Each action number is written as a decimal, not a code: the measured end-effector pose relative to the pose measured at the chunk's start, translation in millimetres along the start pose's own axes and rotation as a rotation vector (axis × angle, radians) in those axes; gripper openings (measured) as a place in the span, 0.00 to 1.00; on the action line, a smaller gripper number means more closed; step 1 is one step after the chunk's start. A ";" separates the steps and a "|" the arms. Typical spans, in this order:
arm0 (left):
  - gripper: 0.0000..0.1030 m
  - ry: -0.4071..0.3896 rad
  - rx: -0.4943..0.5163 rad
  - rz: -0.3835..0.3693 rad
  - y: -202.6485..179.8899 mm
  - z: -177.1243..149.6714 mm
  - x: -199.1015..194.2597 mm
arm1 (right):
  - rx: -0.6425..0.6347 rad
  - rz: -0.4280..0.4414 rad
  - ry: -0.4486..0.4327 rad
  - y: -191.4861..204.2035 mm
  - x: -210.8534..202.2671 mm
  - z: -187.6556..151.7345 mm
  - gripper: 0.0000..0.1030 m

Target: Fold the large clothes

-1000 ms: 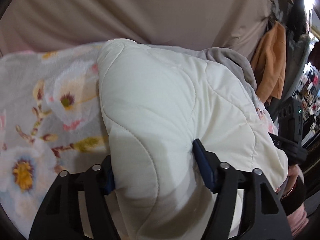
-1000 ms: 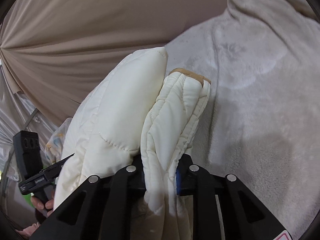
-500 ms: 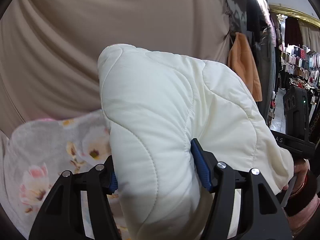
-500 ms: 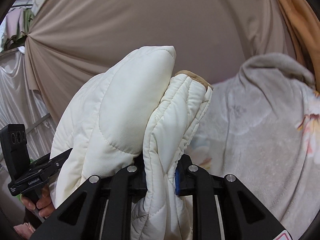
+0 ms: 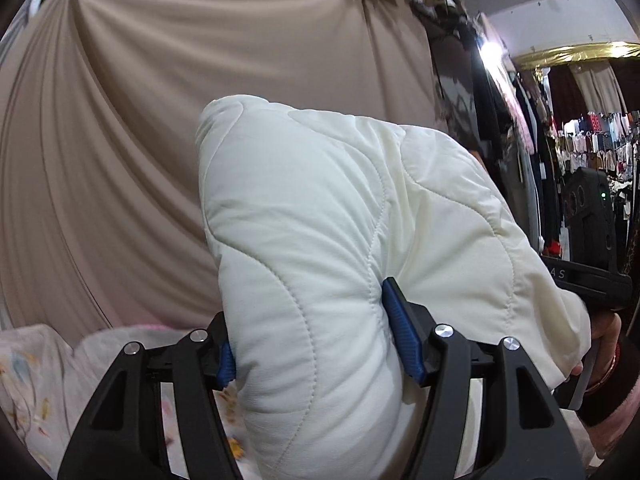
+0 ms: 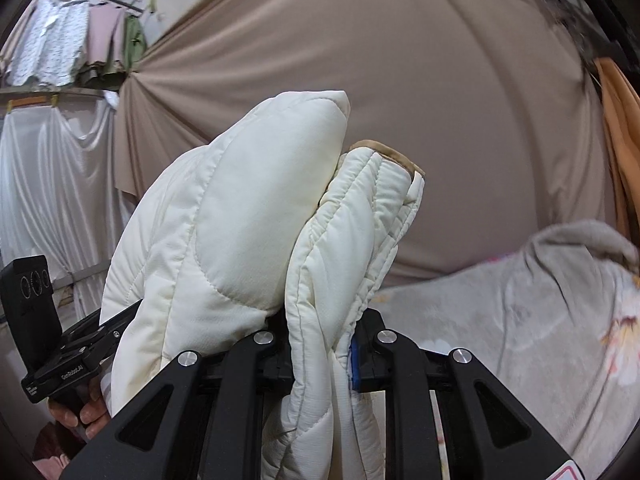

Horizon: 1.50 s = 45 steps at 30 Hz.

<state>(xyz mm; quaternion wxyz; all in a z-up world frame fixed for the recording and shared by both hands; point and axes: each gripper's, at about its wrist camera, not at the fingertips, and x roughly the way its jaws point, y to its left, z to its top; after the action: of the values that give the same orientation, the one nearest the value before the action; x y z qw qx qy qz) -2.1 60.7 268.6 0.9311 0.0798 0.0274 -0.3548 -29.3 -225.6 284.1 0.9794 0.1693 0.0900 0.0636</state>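
A cream quilted jacket [image 5: 320,240] fills the middle of the left wrist view, held up in the air. My left gripper [image 5: 312,344] is shut on a thick padded fold of it. In the right wrist view the same jacket [image 6: 248,224] bulges up, with a tan-trimmed edge [image 6: 392,156] at its top. My right gripper [image 6: 320,344] is shut on a narrower quilted fold. The other gripper shows at the right of the left wrist view [image 5: 588,256] and at the lower left of the right wrist view [image 6: 52,344], each in a hand.
A grey floral blanket [image 6: 520,320] covers the surface below, also low left in the left wrist view [image 5: 44,376]. A beige draped curtain [image 5: 120,120] hangs behind. Hanging clothes [image 5: 592,148] stand at the right, an orange garment [image 6: 620,140] at the far right.
Both grippers have lifted the jacket up off the blanket. The blanket has dropped low in both views and the curtain now fills the background.
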 end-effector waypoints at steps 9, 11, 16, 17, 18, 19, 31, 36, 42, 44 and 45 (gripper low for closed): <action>0.62 0.047 -0.091 0.066 94.4 -13.1 23.6 | -0.024 0.113 0.085 48.5 92.7 13.8 0.18; 0.62 0.117 -0.148 0.081 121.3 -37.5 51.9 | -0.003 0.115 0.147 45.7 131.0 0.6 0.18; 0.62 0.307 -0.251 0.127 170.3 -121.1 126.8 | 0.086 0.090 0.354 16.7 240.1 -66.3 0.18; 0.62 0.344 -0.260 0.134 178.8 -139.8 136.3 | 0.099 0.077 0.391 10.2 256.5 -81.4 0.18; 0.61 0.392 -0.278 0.141 185.5 -161.8 153.2 | 0.120 0.059 0.439 0.6 278.8 -103.7 0.18; 0.61 0.433 -0.299 0.143 193.2 -180.5 164.7 | 0.135 0.046 0.474 -7.4 292.1 -119.1 0.18; 0.72 0.489 -0.283 0.351 199.9 -229.0 164.2 | 0.192 -0.034 0.572 -50.6 317.9 -184.3 0.40; 0.75 0.475 -0.198 0.424 168.4 -193.6 139.5 | 0.159 -0.004 0.452 -22.2 258.3 -146.8 0.45; 0.79 0.477 -0.152 0.445 147.0 -178.8 124.0 | 0.074 0.094 0.510 25.7 236.7 -157.9 0.54; 0.79 0.485 -0.146 0.454 144.3 -179.0 121.5 | 0.018 0.048 0.539 32.9 242.1 -173.1 0.42; 0.79 0.491 -0.146 0.455 144.7 -178.8 121.1 | -0.001 0.036 0.551 33.9 245.8 -178.6 0.16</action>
<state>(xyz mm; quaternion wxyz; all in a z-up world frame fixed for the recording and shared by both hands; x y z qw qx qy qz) 185.6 117.7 98.1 0.9553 0.1000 0.2577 -0.1051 172.0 -98.7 92.2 0.9167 0.1466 0.3502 0.1245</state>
